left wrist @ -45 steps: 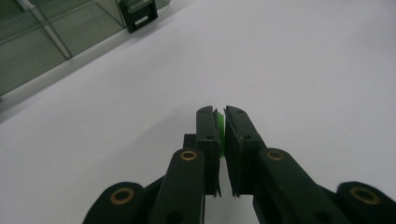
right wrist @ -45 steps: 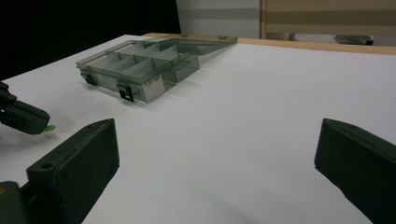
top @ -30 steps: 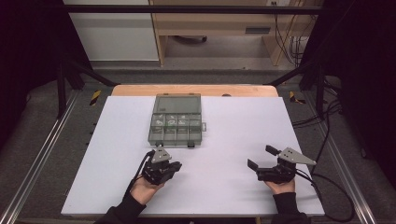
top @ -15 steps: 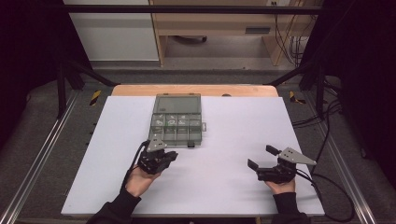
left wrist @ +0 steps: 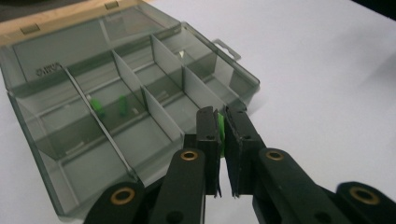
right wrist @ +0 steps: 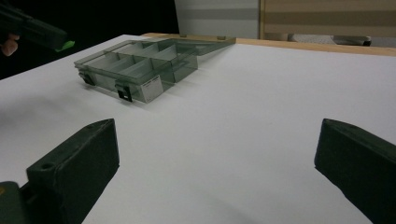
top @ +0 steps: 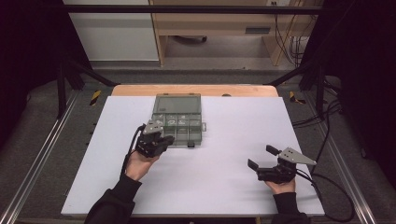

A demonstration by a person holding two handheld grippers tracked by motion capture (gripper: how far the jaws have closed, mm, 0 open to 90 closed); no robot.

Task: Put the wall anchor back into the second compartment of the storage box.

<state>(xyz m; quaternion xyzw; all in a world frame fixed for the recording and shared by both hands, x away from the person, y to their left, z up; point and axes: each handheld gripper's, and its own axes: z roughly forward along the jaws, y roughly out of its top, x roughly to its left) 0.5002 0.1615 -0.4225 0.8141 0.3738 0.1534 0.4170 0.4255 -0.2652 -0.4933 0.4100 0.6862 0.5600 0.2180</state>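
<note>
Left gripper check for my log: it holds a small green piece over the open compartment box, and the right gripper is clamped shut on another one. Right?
Not quite. The left gripper does pinch a green piece by the compartment box, but the right gripper is open and empty, as the right gripper view shows.

White table [top: 224, 186]: one open smoky-grey compartment box [top: 177, 120] lies at 12 o'clock, lid flat toward the far edge.

A white table top [top: 233, 140] lies on a wooden board [top: 187, 90]. Behind it stands a wooden bench [top: 224, 23], cables [top: 292, 42] at its right.
</note>
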